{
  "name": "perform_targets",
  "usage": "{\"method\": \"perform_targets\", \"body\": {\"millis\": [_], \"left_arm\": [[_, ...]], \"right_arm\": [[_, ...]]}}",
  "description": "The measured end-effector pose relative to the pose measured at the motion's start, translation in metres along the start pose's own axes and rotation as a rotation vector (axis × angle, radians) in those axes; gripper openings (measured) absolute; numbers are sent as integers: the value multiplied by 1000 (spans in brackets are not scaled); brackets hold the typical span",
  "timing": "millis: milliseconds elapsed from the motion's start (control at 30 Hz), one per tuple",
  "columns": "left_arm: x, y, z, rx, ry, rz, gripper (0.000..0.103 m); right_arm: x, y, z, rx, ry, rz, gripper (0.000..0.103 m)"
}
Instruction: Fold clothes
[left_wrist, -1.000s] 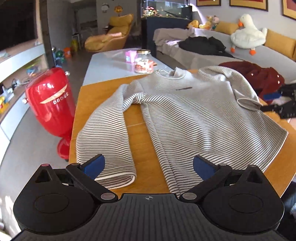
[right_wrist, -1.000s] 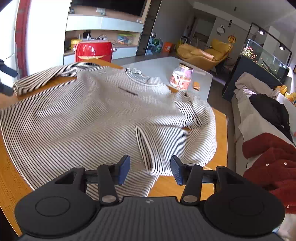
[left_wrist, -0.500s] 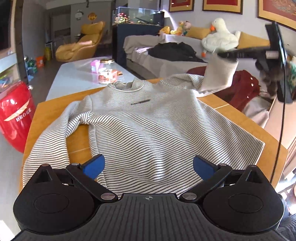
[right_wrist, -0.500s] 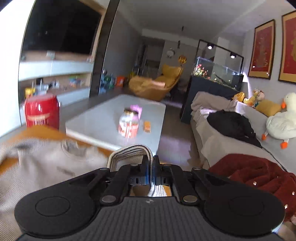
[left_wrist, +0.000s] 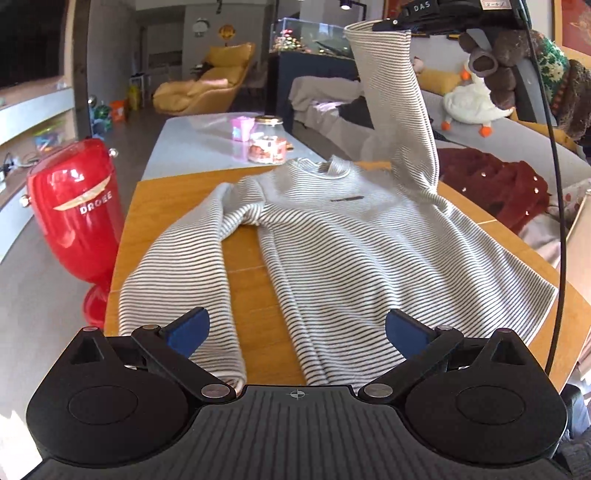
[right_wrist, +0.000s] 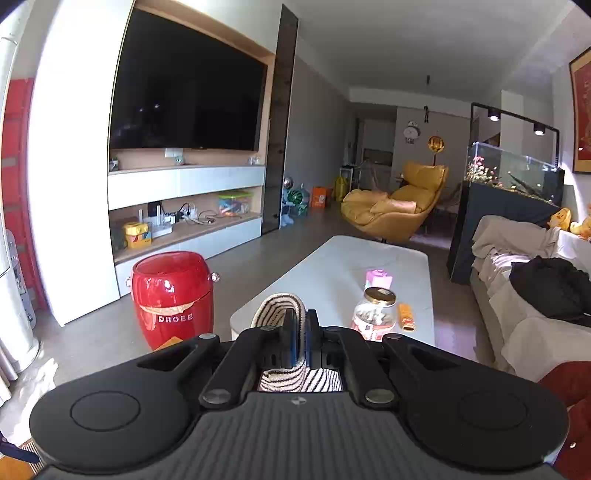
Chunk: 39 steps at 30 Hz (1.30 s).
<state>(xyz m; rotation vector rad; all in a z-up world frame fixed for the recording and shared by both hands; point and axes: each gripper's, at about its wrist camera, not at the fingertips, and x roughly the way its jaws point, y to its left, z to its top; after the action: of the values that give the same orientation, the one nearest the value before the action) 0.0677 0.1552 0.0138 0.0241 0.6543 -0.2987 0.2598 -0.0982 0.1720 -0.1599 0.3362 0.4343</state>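
Observation:
A grey-and-black striped sweater (left_wrist: 354, 243) lies face up on the wooden table (left_wrist: 251, 291). Its left sleeve (left_wrist: 177, 266) lies flat toward me. My left gripper (left_wrist: 295, 328) is open and empty, low over the near table edge, just above the hem. My right gripper (right_wrist: 300, 332) is shut on the cuff of the right sleeve (right_wrist: 280, 306). In the left wrist view that sleeve (left_wrist: 399, 103) hangs stretched high above the table from the right gripper (left_wrist: 391, 26) at the top.
A red barrel-shaped bin (left_wrist: 74, 206) stands on the floor left of the table. A white coffee table (left_wrist: 221, 140) with a jar (left_wrist: 266, 146) lies beyond. A sofa with red clothing (left_wrist: 495, 184) is on the right.
My right gripper has closed on the right sleeve's cuff and lifted it high above the table. My left gripper stays open and has swung back left over the near edge.

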Motion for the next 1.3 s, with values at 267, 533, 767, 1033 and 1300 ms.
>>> {"method": "perform_targets", "body": {"millis": [267,533,767,1033,1300], "left_arm": [[-17,23,-15,85,32,115,103],[-29,33,-28,204,64,191,102],[-22,41,-26,192,68,174,78],[4,45,-13,190,99,213,37],[-1,50,36,14,-7,160,10]], "right_arm": [[58,41,-22,13,92,9,13],[36,43,-54,92,113,125,85],[1,58,-133,134,258,332,102],[-16,51,-199,250,373,328,103],[-27,61,-210,217,355,287,103]]}}
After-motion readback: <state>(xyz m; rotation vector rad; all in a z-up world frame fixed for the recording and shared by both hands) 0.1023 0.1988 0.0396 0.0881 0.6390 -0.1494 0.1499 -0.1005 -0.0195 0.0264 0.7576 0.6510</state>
